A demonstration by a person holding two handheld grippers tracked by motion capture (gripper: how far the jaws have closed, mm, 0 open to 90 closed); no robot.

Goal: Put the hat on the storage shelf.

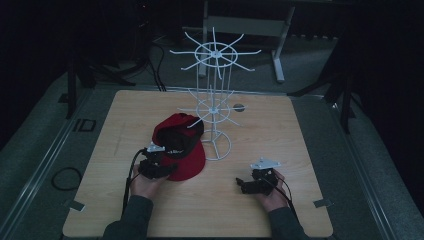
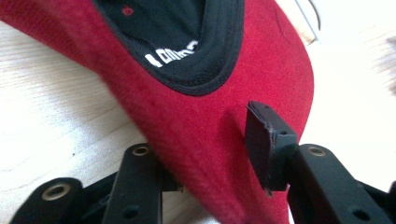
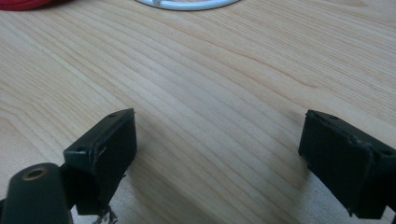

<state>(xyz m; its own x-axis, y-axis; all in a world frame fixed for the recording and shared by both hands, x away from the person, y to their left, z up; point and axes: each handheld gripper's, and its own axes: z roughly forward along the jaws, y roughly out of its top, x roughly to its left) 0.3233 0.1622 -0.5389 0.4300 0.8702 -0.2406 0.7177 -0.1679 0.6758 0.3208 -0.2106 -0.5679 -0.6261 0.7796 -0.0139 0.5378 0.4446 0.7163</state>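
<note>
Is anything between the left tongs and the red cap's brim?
Nothing visible. In the left gripper view the cap brim already sits between the jaws of the left tongs; one pad is at the brim's surface, though a firm press cannot be told. The white hook rack stands just behind the cap.

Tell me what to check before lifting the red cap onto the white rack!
1. Cap brim between the left gripper jaws: ok.
2. Pads squeezing the brim tight: cannot tell; one pad stands just beside it.
3. Right gripper open, holding nothing: ok.
4. Rack upright on the table: ok.
5. Free hook to hang it on: ok.
</note>
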